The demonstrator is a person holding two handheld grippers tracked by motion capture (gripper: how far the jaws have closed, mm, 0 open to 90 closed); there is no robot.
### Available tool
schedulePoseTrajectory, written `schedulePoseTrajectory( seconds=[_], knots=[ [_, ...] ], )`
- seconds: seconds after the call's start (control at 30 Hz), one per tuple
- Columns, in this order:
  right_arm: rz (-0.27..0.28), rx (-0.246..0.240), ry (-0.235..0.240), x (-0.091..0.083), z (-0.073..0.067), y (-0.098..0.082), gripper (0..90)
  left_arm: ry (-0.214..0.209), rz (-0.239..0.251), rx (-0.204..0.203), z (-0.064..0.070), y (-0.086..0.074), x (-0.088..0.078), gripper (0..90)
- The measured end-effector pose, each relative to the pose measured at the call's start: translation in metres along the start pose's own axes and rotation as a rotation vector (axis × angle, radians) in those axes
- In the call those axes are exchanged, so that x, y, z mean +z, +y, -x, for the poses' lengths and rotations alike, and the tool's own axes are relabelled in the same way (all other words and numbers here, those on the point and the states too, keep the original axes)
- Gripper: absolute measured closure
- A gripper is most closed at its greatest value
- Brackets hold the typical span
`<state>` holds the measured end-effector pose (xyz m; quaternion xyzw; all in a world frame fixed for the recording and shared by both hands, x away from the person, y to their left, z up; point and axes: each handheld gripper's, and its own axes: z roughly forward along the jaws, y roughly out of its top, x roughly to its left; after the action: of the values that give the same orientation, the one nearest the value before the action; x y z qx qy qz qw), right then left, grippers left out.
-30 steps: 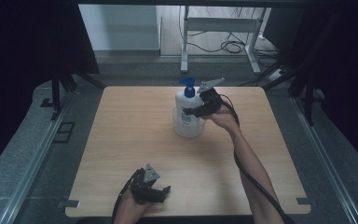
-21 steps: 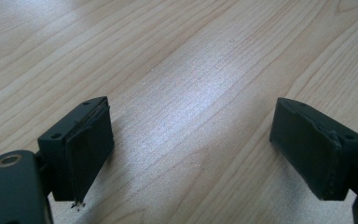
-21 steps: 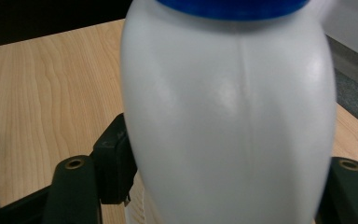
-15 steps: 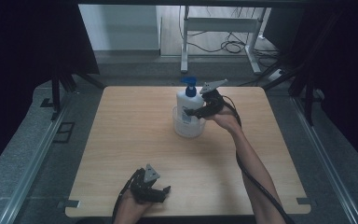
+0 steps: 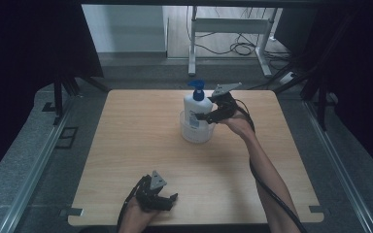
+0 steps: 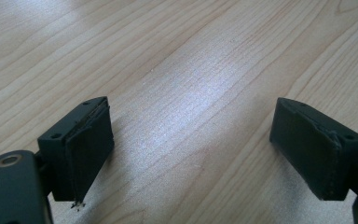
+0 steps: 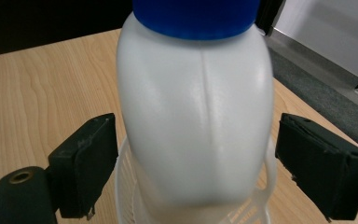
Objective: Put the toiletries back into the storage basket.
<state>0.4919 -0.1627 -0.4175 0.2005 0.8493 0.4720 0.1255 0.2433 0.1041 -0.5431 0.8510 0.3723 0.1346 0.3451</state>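
Note:
A white pump bottle [image 5: 194,109] with a blue pump top [image 5: 197,87] stands upright inside a clear plastic cup [image 5: 196,133] at the back middle of the wooden table [image 5: 136,145]. My right gripper [image 5: 206,116] is at the bottle's right side. In the right gripper view its jaws stand open on either side of the bottle [image 7: 196,116], with a small gap on each side, above the cup's rim [image 7: 120,186]. My left gripper [image 5: 167,201] rests near the table's front edge. It is open [image 6: 191,154] over bare wood, with nothing between its pads.
Dark grey floor and metal rails surround the table. A white metal frame [image 5: 228,29] and loose cables lie on the floor beyond the far edge. The person's right forearm [image 5: 267,170] crosses the table's right half.
The right gripper has shifted very slightly beside the bottle. The bottle, cup and left gripper stay where they were.

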Motion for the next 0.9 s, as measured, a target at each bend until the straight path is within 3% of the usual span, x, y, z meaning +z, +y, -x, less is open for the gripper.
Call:
schedulePoseTrajectory(
  seconds=[0.53, 0.9],
  knots=[
    [0.009, 0.018, -0.022, -0.012, -0.004, 0.003, 0.2, 0.0, 0.001, -0.002, 0.0, 0.0, 0.0, 12.7],
    [-0.008, 0.022, -0.043, -0.019, -0.007, 0.001, 0.0, 0.001, 0.0, -0.002, 0.0, 0.0, 0.0, 12.7]
  ],
)
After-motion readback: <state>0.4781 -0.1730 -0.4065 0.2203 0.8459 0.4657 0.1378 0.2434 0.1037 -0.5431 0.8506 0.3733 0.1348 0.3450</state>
